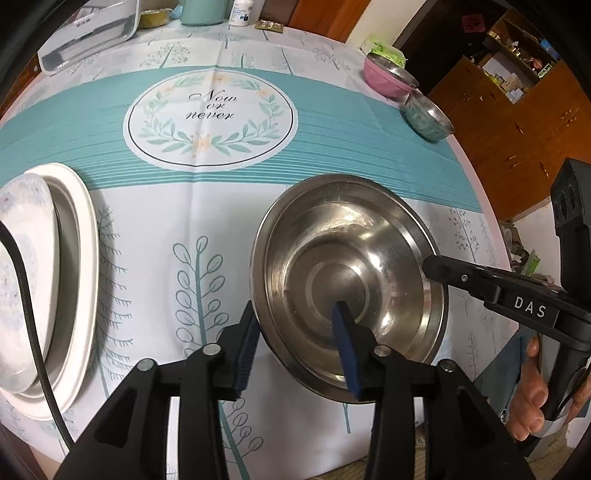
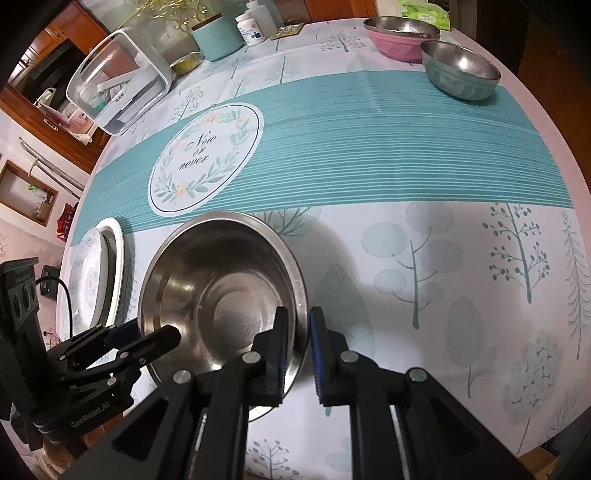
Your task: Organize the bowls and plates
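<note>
A large steel bowl (image 1: 347,280) sits on the tablecloth near the front edge; it also shows in the right wrist view (image 2: 221,288). My left gripper (image 1: 295,343) is open and straddles its left rim, one finger inside, one outside. My right gripper (image 2: 297,354) straddles its right rim the same way, jaws close on the rim but with a small gap. A stack of white plates (image 1: 74,280) lies at the left, also in the right wrist view (image 2: 107,273). A pink bowl (image 1: 388,75) and a small steel bowl (image 1: 428,116) stand at the far right.
A white plastic container (image 2: 118,81), a teal canister (image 2: 218,38) and a white pill bottle (image 2: 251,31) stand at the back of the round table. A green tissue pack (image 2: 424,13) lies behind the pink bowl (image 2: 399,38). The table edge (image 1: 491,236) curves at the right.
</note>
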Demonstrator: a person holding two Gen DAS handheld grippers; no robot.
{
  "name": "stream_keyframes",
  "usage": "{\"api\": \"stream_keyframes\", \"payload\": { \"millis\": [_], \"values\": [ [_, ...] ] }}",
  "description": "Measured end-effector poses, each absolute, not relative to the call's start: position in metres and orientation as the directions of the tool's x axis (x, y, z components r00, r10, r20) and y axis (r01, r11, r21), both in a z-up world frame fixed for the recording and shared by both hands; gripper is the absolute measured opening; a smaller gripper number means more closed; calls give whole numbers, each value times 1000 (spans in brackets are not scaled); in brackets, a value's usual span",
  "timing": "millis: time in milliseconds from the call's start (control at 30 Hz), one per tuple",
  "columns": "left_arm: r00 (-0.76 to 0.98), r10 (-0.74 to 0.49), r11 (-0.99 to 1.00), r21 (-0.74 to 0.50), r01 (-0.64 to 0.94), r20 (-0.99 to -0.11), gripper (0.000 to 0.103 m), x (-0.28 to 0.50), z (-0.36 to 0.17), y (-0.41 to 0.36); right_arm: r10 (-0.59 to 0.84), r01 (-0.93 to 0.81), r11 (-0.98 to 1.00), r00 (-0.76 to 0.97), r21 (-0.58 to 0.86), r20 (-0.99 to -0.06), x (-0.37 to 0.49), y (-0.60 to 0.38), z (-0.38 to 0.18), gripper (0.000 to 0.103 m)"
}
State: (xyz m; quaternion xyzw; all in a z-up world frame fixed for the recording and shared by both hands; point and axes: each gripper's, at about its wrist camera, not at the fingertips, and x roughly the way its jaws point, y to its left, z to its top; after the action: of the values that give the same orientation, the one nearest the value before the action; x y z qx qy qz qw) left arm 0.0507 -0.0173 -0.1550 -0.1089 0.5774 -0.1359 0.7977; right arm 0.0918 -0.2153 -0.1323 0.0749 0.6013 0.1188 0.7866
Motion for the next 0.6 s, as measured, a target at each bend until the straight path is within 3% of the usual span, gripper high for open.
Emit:
{"api": "stream_keyframes", "payload": {
  "millis": [33,100,500,600],
  "values": [
    [300,-340,940,-329,89,-891,53,50,-154,-17,282,-97,959,250,266,-926,91,-216,-132,14],
    [306,-336,941,-326,85,-891,56,50,-153,-17,288,-96,957,256,273,-923,90,-217,-130,21],
    [319,-327,945,-317,87,-889,57,49,-149,-17,293,-94,956,280,278,-914,87,-222,-125,23],
    [336,-319,947,-309,87,-886,62,48,-144,-17,296,-91,955,288,281,-911,86,-224,-123,23]
  ]
}}
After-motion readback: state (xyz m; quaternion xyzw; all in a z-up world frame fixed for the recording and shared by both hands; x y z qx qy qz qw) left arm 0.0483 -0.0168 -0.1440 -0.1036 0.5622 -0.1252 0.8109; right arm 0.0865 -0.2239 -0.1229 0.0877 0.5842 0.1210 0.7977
